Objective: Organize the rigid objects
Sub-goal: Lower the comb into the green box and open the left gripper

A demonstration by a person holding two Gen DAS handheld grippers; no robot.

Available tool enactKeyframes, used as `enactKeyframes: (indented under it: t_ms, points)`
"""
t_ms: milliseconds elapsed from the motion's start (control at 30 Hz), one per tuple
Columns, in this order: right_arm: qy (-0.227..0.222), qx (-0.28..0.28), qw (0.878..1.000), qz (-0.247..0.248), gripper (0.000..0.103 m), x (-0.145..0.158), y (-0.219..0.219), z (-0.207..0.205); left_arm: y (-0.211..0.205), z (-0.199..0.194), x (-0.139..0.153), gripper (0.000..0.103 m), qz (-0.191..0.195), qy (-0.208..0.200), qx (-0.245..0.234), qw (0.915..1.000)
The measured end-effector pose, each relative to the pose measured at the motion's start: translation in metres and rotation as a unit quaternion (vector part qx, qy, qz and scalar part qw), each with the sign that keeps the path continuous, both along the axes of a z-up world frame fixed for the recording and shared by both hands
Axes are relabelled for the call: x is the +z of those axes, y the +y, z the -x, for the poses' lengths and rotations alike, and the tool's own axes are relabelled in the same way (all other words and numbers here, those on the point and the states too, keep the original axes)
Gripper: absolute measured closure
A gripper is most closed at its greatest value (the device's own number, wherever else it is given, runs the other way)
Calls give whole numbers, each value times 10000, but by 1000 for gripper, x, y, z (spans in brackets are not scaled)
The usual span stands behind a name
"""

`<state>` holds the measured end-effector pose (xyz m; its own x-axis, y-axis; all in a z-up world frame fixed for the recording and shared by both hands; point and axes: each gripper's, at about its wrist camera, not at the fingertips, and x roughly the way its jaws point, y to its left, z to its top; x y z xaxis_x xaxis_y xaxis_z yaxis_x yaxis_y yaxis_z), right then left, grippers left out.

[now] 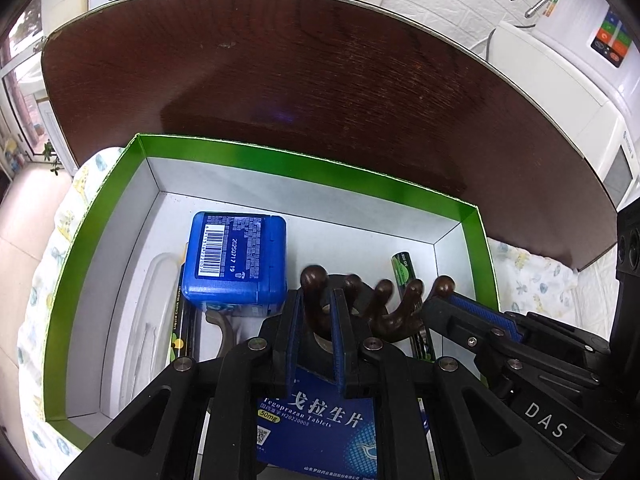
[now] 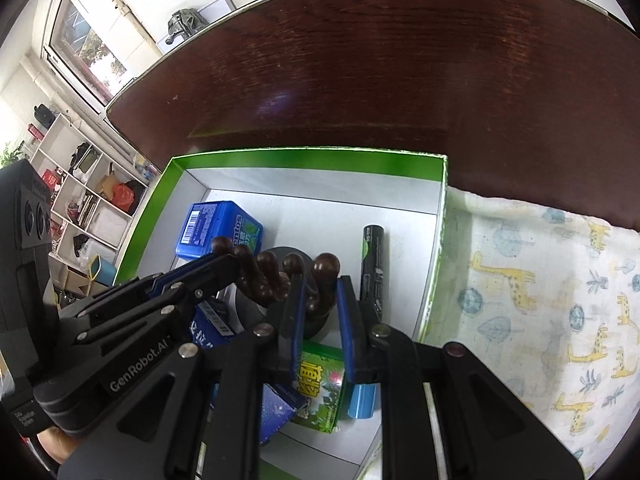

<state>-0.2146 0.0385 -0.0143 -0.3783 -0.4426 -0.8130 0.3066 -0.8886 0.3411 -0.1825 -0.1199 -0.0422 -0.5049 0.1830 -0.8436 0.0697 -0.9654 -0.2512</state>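
Most of the sorting looks done. At the left of the green-rimmed white cardboard box (image 1: 100,208) lie a clear plastic tray (image 1: 148,320) and a blue plastic mint case (image 1: 236,258). In the middle, the left gripper (image 1: 318,312) is clamped on the leftmost prong of the dark brown wooden five-pronged massager (image 1: 384,308); the right gripper (image 2: 320,304) is clamped on its rightmost prong. A black-and-green battery (image 2: 374,264) lies right. The massager still needs setting down, I judge.
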Motion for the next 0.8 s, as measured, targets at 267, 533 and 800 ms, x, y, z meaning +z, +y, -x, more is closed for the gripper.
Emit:
enactKeyframes:
  t_ms: [267,533,800]
  points:
    - [129,118,9998,-39,87,8,-8,-3,7,-3,5,91,161,121,-125,9997]
    - [172,168,9997,-103,87,9,-4,-12,8,-12,10,91,405,232,-185,9987]
    - [486,140,9985,-194,73,28,-1,-33,18,-31,33,75,741,458,-241,9959]
